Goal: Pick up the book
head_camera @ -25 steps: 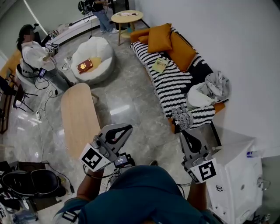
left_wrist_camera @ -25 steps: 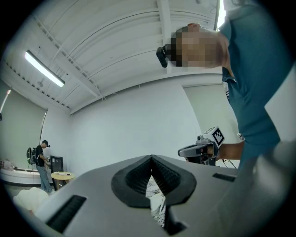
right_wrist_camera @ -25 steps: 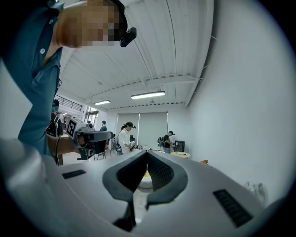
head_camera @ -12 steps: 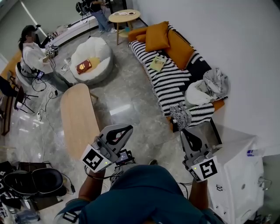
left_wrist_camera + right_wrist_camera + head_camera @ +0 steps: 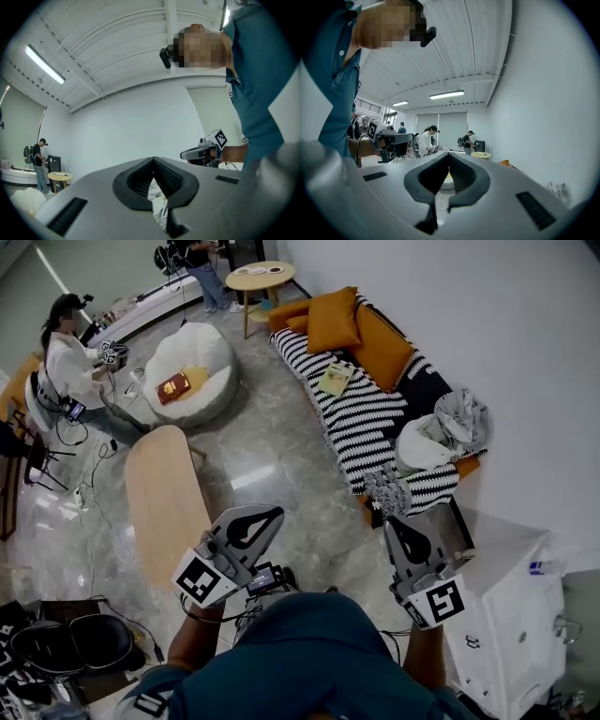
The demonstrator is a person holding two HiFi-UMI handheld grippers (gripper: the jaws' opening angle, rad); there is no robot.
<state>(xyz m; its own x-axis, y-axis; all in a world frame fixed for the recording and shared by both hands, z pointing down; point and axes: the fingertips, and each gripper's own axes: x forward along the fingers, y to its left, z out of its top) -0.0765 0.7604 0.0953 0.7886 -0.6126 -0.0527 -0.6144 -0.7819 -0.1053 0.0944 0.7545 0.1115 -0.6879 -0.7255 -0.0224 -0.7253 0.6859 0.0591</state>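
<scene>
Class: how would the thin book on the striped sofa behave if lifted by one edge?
The book looks thin, so probably light, and it may droop or fall open. It lies flat on the soft-looking sofa, so pushing might sink it.

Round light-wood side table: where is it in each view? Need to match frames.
Head view: the round light-wood side table is at top centre.
Left gripper view: low at the far left, small, in front of the white wall.
Right gripper view: just right of centre, small and far off.
Shared landmark: the standing person in a dark top, just left of the table in all three views.
</scene>
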